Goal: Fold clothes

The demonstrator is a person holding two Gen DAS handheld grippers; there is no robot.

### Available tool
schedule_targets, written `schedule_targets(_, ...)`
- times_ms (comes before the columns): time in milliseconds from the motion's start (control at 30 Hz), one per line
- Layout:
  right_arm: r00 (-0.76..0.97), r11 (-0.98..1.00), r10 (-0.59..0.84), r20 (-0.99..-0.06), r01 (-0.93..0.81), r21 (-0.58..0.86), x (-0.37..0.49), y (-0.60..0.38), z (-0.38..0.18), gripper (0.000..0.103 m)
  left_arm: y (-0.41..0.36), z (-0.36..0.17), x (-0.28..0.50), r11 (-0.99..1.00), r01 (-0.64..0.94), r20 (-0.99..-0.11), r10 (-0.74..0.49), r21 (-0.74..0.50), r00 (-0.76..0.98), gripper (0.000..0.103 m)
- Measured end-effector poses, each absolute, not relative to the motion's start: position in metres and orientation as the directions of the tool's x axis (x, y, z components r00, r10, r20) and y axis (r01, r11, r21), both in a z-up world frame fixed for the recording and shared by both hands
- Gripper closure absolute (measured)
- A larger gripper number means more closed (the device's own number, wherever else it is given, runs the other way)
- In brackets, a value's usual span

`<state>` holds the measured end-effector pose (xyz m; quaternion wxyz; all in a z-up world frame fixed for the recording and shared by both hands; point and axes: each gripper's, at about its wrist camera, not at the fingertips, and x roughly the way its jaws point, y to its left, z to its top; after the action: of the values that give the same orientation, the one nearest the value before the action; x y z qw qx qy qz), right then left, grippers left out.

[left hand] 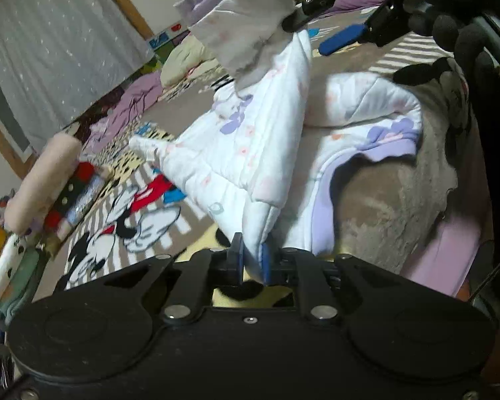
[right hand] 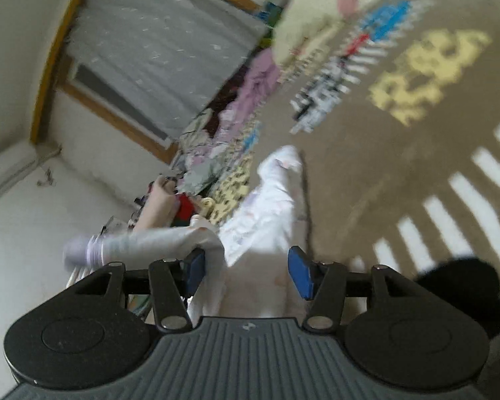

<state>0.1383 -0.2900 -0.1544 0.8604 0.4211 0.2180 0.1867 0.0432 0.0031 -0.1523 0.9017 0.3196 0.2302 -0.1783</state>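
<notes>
Clamped tight on a fold of the white quilted garment (left hand: 250, 153): left gripper (left hand: 252, 260), blue pads pinching the hem edge right at the bottom of the left wrist view. Rest of that garment running up and away from there, draped over the cartoon-print blanket (left hand: 123, 230), flower print and lilac lining showing, one part flopped off to the right.

Up top in the same view, right gripper (left hand: 311, 35) hanging over the far end of the fabric, held by a black-gloved hand (left hand: 463, 23). Jaws standing apart there, one blue pad out in clear air. Same story from its own camera: right gripper (right hand: 246, 271) spread, pads well apart, white cloth (right hand: 266, 206) passing between them but not squeezed. A grey-lilac sleeve (right hand: 143, 243) brushing past the left pad, blurry, so hard to say if touching.

So, long axis of the piece: roughly from the left pinch up toward the right tool. Left end anchored, right end loose. Guessing next bit needs the right side biting onto that far edge or sleeve before any fold happens, and being nearer that end, no big reach needed. Risk: grabbing one layer only and getting a lopsided fold.

Off to the left on the blanket, a pink rolled item (left hand: 43, 183) next to some stacked clothes.
</notes>
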Motion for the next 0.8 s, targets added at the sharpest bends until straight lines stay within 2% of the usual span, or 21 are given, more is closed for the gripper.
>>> schedule_targets(167, 0.821, 0.644, 0.540, -0.186, -0.260, 0.719, 0.143, -0.269, -0.142, 0.049, 0.001, -0.155, 0.044, 0.730, 0.474, -0.539, -0.172, 0.492, 0.824, 0.093)
schedule_targets(200, 0.819, 0.647, 0.543, -0.186, -0.267, 0.714, 0.143, -0.268, -0.141, 0.054, 0.001, -0.155, 0.044, 0.727, 0.476, -0.541, -0.171, 0.494, 0.823, 0.093)
schedule_targets(233, 0.816, 0.651, 0.545, -0.193, -0.266, 0.711, 0.144, -0.268, -0.140, 0.066, 0.001, -0.156, 0.044, 0.729, 0.476, -0.543, -0.171, 0.492, 0.822, 0.093)
schedule_targets(333, 0.800, 0.674, 0.547, -0.248, -0.245, 0.697, 0.140, -0.269, -0.140, 0.079, 0.002, -0.156, 0.044, 0.733, 0.478, -0.550, -0.170, 0.484, 0.818, 0.093)
schedule_targets(500, 0.769, 0.727, 0.544, -0.335, -0.232, 0.647, 0.131, -0.269, -0.137, 0.081, 0.007, -0.148, 0.043, 0.742, 0.503, -0.579, -0.191, 0.443, 0.793, 0.091)
schedule_targets(533, 0.766, 0.730, 0.545, -0.342, -0.232, 0.643, 0.130, -0.269, -0.137, 0.081, 0.011, -0.142, 0.043, 0.746, 0.515, -0.589, -0.206, 0.421, 0.781, 0.086)
schedule_targets(600, 0.767, 0.728, 0.545, -0.339, -0.232, 0.646, 0.127, -0.269, -0.137, 0.075, 0.020, -0.128, 0.041, 0.760, 0.535, -0.603, -0.242, 0.369, 0.760, 0.067)
schedule_targets(633, 0.767, 0.724, 0.547, -0.335, -0.233, 0.649, 0.126, -0.269, -0.137, 0.057, 0.027, -0.119, 0.040, 0.776, 0.538, -0.600, -0.269, 0.328, 0.754, 0.049)
schedule_targets(700, 0.776, 0.690, 0.561, -0.288, -0.246, 0.681, 0.123, -0.272, -0.138, 0.031, 0.046, -0.101, 0.043, 0.832, 0.508, -0.564, -0.314, 0.225, 0.764, 0.047)
schedule_targets(800, 0.792, 0.657, 0.560, -0.244, -0.245, 0.713, 0.128, -0.275, -0.141, 0.030, 0.070, -0.085, 0.062, 0.921, 0.387, -0.506, -0.314, 0.042, 0.803, 0.047)
